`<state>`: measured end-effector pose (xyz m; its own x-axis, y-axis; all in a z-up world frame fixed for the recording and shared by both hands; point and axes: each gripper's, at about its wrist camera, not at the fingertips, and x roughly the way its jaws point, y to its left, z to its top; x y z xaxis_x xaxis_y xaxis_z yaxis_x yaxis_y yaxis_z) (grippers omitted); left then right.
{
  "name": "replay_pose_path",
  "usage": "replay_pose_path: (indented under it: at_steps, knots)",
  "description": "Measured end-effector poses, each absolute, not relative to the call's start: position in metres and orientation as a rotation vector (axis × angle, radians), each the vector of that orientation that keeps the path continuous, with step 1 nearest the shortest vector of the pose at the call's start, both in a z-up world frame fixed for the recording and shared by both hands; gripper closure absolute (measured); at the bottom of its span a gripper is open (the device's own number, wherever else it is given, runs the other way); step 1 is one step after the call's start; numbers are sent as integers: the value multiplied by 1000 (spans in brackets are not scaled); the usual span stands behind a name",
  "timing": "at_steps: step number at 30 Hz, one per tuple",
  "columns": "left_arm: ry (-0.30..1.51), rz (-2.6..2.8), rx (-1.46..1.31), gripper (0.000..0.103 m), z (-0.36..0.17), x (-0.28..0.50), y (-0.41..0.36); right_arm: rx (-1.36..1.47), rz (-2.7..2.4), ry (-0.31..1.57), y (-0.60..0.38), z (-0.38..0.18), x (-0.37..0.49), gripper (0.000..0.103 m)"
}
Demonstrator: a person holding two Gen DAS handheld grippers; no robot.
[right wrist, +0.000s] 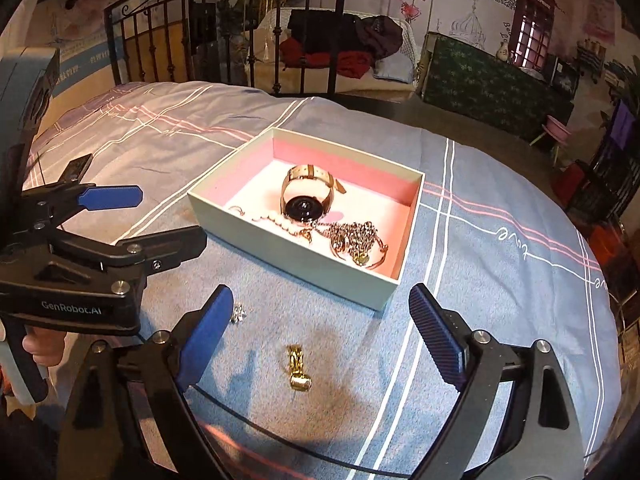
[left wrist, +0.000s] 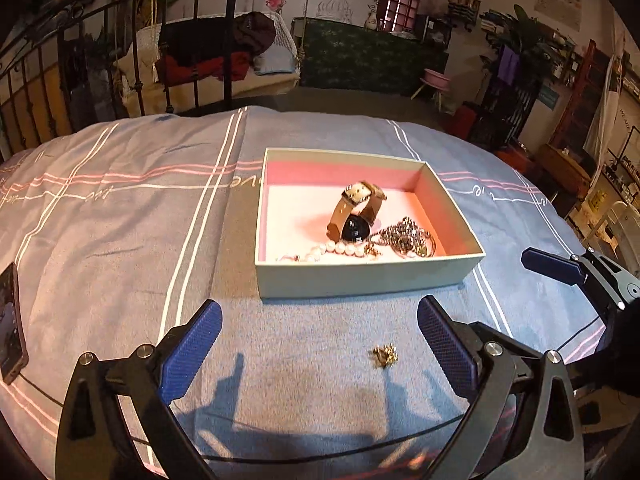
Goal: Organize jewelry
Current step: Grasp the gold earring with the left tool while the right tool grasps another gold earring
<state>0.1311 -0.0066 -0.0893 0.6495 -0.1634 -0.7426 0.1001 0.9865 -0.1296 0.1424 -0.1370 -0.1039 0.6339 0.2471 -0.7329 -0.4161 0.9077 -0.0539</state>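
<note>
A pale box (left wrist: 360,276) (right wrist: 288,256) with a pink lining sits on the bed. It holds a watch (left wrist: 356,212) (right wrist: 308,196), a pearl strand (left wrist: 340,249) (right wrist: 276,222) and a tangled chain (left wrist: 408,236) (right wrist: 356,240). A small gold piece (left wrist: 384,356) lies on the cover in front of the box, between my left gripper's open fingers (left wrist: 320,340). In the right wrist view a gold piece (right wrist: 298,368) lies between my right gripper's open fingers (right wrist: 320,328), and a small silver piece (right wrist: 239,313) lies beside the left finger (right wrist: 208,332). Both grippers are empty.
The bed cover (left wrist: 120,240) is blue-grey with white and pink stripes. A phone (left wrist: 10,320) lies at its left edge. A black metal bed frame (left wrist: 120,60) stands behind. My left gripper (right wrist: 112,196) shows at the left of the right wrist view.
</note>
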Motion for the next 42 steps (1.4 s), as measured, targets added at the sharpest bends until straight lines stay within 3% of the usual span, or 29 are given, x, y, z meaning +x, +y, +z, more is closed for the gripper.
replay_pose_path:
  at_steps: [10, 13, 23, 31, 35, 38, 42]
  knots:
    - [926, -201, -55, 7, -126, 112, -15, -203, 422, 909, -154, -147, 113, 15]
    - [942, -220, -16, 8, -133, 113, -23, -183, 437, 946, -159, -156, 109, 40]
    - [941, -197, 49, 16, -140, 129, -38, -151, 433, 943, -166, -161, 110, 41]
    - [944, -48, -49, 19, -140, 139, 6, -125, 433, 919, -168, -151, 119, 42]
    - [951, -49, -94, 18, -142, 135, 15, -126, 476, 907, -156, -149, 126, 80]
    - [947, -57, -76, 18, -141, 132, 14, -115, 484, 875, -151, -145, 125, 96]
    - [937, -92, -70, 18, -139, 128, 5, -55, 476, 831, -160, -135, 125, 101]
